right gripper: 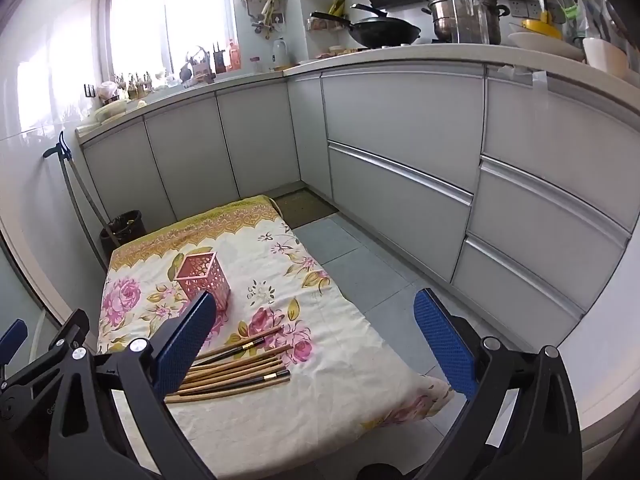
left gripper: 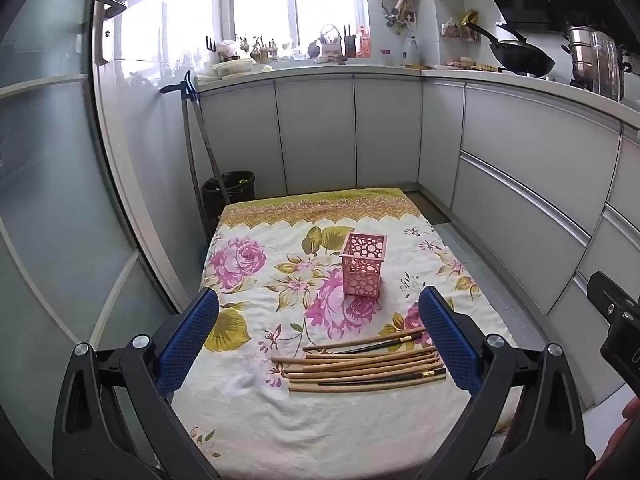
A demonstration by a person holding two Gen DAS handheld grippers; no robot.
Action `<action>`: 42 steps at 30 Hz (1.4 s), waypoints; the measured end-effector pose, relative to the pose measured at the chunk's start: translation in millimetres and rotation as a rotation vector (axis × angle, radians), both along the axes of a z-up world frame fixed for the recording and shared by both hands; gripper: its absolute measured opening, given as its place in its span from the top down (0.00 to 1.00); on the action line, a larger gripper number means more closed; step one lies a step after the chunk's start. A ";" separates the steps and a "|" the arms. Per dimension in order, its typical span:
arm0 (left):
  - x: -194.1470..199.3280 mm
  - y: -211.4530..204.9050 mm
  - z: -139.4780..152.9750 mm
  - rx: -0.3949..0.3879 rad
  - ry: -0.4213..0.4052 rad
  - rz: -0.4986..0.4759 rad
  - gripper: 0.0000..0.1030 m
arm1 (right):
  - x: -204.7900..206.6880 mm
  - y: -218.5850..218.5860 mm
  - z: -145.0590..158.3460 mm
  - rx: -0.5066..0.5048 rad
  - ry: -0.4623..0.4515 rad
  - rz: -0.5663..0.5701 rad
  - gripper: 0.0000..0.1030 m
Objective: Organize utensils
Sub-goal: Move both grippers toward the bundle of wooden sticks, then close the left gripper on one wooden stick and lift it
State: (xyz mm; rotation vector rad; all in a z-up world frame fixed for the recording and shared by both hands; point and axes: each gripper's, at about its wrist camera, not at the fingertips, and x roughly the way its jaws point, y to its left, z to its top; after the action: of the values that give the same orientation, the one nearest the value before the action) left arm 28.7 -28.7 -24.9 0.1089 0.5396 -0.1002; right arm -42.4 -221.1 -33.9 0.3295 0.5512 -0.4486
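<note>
Opening step, nothing lifted yet: left gripper (left gripper: 318, 338) and right gripper (right gripper: 316, 338) both spread wide and empty, chopsticks (left gripper: 360, 366) lying loose between and below the left fingers, pink holder (left gripper: 363, 264) upright beyond; next, likely descend and pinch one stick.

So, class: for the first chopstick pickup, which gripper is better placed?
Left, probably. The chopsticks lie between the open left gripper fingers; the right gripper is centred beyond their tips.
</note>
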 end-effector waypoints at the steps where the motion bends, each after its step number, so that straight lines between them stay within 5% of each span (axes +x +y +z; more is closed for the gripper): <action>1: 2.9 -2.8 -2.3 0.006 0.007 -0.006 0.07 | 1.4 -2.7 -3.2 0.006 0.006 -0.005 0.06; 9: 32.5 -37.0 -28.7 0.064 0.070 -0.121 0.07 | 10.0 -28.3 -29.3 0.072 0.044 -0.032 0.06; 13: 49.0 -70.4 -46.8 0.155 0.125 -0.333 0.07 | 8.6 -49.9 -46.6 0.176 0.047 -0.045 0.06; 17: 72.4 -119.5 -84.5 0.382 0.295 -0.685 0.07 | 5.9 -77.5 -72.9 0.300 0.050 -0.100 0.06; 19: 84.6 -137.8 -104.7 0.471 0.380 -0.783 0.07 | 7.4 -88.0 -85.7 0.336 0.061 -0.121 0.06; 22: 111.1 -155.8 -129.5 0.492 0.555 -0.887 0.07 | 15.9 -99.8 -106.3 0.387 0.091 -0.121 0.06; 26: 165.5 -179.4 -168.2 0.522 0.780 -0.801 0.09 | 30.3 -109.1 -129.2 0.451 0.123 -0.103 0.06; 30: 199.2 -195.3 -193.3 0.561 0.878 -0.788 0.39 | 42.5 -116.0 -144.4 0.469 0.151 -0.101 0.06; 42: 223.9 -213.6 -239.4 0.655 0.951 -0.833 0.71 | 59.7 -127.7 -161.7 0.497 0.198 -0.106 0.06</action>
State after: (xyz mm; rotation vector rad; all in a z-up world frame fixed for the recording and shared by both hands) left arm 252.6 -242.4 -264.3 0.9597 1.4401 -0.8151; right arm 17.3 -348.8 -195.6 0.7993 0.8419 -0.4458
